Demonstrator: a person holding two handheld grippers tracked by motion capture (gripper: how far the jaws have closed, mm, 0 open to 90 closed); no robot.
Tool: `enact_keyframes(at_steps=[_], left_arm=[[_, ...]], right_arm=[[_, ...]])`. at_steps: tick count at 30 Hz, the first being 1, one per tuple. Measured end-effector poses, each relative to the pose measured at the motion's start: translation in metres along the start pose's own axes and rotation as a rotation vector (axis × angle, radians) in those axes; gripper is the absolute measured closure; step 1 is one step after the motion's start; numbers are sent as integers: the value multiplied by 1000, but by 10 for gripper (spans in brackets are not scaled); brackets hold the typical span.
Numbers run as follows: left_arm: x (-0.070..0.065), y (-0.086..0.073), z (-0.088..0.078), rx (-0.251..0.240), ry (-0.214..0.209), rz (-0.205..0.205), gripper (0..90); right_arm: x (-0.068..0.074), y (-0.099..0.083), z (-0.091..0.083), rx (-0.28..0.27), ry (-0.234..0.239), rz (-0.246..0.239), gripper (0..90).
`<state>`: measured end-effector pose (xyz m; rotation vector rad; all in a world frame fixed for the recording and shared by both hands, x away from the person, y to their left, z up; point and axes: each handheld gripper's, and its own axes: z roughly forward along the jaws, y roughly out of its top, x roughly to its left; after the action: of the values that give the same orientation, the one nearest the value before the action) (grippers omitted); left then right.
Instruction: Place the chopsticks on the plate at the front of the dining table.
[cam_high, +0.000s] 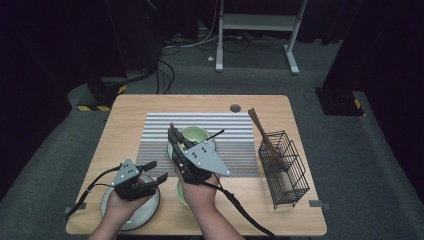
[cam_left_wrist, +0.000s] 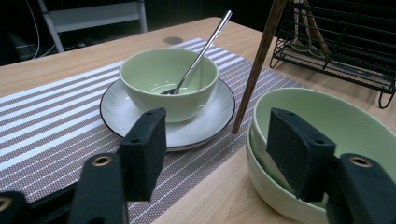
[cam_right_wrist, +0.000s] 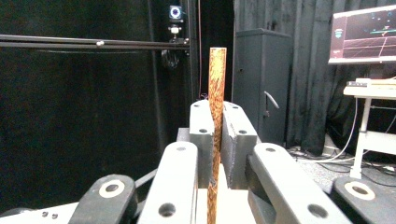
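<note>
We see brown speckled wooden chopstick (cam_right_wrist: 216, 107) clamped upright between right gripper (cam_right_wrist: 218, 135) pads; left gripper view shows its tip (cam_left_wrist: 252, 79) beside pale green ceramic bowl (cam_left_wrist: 327, 140). Left gripper (cam_left_wrist: 215, 149): jaws apart, nothing held.

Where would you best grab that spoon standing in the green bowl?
Take the spoon by its upper handle, coming from above and the side. The handle leans out over the bowl's rim with free space around it, while its scoop lies low inside.
</note>
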<state>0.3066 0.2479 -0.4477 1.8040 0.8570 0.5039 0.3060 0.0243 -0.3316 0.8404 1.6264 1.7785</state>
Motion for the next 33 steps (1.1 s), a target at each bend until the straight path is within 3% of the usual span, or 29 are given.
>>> enact_keyframes(at_steps=[15,33], left_arm=[[-6,-3,3,-17,-27,9,554],[-14,-6,11,-27,-15,55,762]], right_arm=[[8,-3,1,4,25,18,836],[7,-7,2,8,39,58,836]])
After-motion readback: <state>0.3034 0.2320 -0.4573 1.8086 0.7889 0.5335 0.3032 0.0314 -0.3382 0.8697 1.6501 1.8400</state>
